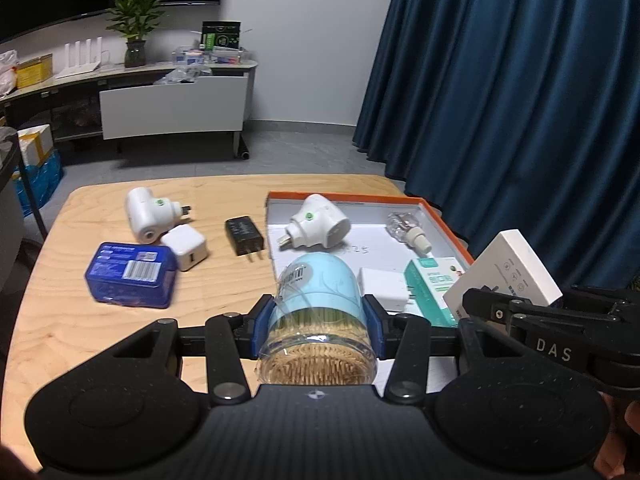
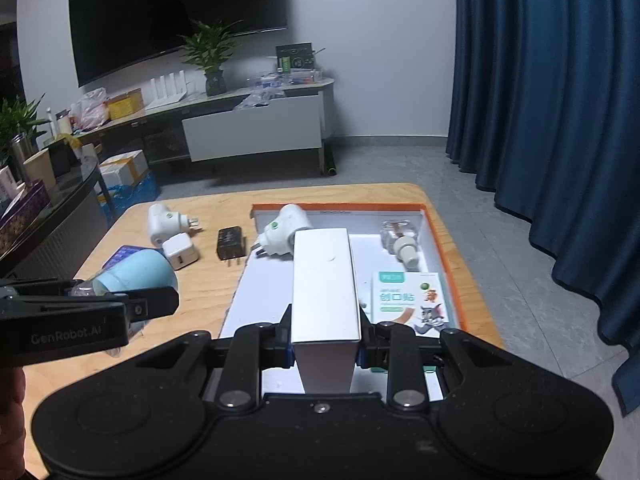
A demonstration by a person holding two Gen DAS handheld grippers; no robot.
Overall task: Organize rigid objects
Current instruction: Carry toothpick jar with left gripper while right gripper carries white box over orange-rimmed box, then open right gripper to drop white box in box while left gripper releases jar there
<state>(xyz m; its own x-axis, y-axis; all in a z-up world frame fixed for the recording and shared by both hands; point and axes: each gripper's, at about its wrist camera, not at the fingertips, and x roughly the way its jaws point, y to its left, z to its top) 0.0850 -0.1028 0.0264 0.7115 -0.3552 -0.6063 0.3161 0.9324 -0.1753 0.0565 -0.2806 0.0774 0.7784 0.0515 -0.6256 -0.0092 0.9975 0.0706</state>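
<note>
My left gripper [image 1: 318, 326] is shut on a clear toothpick jar with a light blue cap [image 1: 320, 308], held lying along the fingers above the table near the tray's left edge. It also shows in the right wrist view [image 2: 136, 274]. My right gripper [image 2: 325, 336] is shut on a white rectangular box [image 2: 325, 280], held above the orange-rimmed tray [image 2: 448, 240]. The tray holds a white plug-in device [image 1: 316, 222], a small clear bottle [image 1: 406, 230], a white charger [image 1: 384, 288] and a green-white bandage box [image 2: 410, 298].
On the wooden table [image 1: 52, 320] left of the tray lie a blue plastic case [image 1: 132, 276], a white USB charger [image 1: 185, 246], another white plug-in device [image 1: 150, 216] and a black charger [image 1: 245, 236]. Blue curtains hang at the right; a TV cabinet stands behind.
</note>
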